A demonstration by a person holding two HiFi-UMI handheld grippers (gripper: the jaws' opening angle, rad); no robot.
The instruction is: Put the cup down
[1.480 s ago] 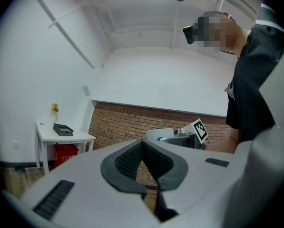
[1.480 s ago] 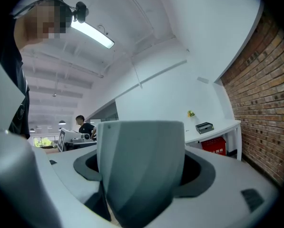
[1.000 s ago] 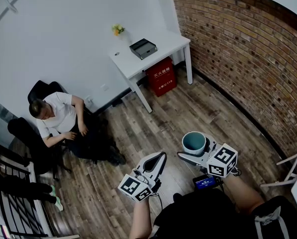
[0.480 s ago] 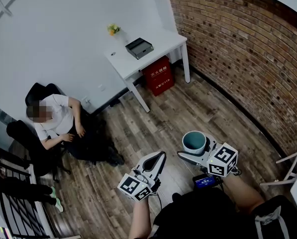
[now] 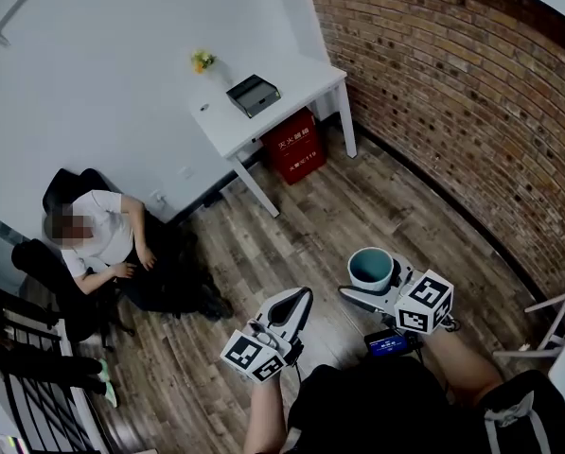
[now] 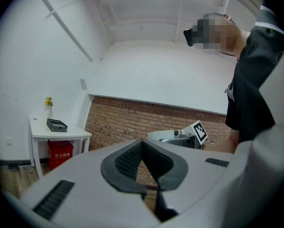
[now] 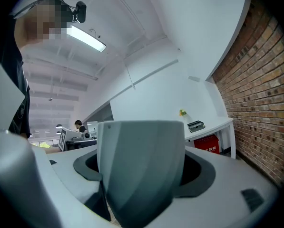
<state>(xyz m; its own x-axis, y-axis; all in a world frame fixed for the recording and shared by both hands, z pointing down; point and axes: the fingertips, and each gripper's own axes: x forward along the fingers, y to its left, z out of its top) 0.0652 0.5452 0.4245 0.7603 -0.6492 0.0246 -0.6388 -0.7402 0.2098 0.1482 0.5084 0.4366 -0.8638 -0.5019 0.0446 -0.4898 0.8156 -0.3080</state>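
A blue-green cup (image 5: 370, 270) is held upright above the wooden floor, and my right gripper (image 5: 375, 287) is shut on it. In the right gripper view the cup (image 7: 141, 167) fills the space between the jaws. My left gripper (image 5: 294, 304) sits to the left of the cup, shut and with nothing in it; its dark pads (image 6: 125, 160) meet in the left gripper view. A white table (image 5: 291, 102) stands far ahead against the white wall.
On the table lie a dark box (image 5: 253, 95) and a small yellow flower (image 5: 202, 61); a red box (image 5: 293, 145) sits under it. A person (image 5: 102, 244) sits on a black chair at left. A brick wall (image 5: 471, 112) runs along the right. A white chair (image 5: 556, 315) is at far right.
The view has shifted a little: the table and the seated person sit further left and lower in the picture. Both grippers and the cup keep their places.
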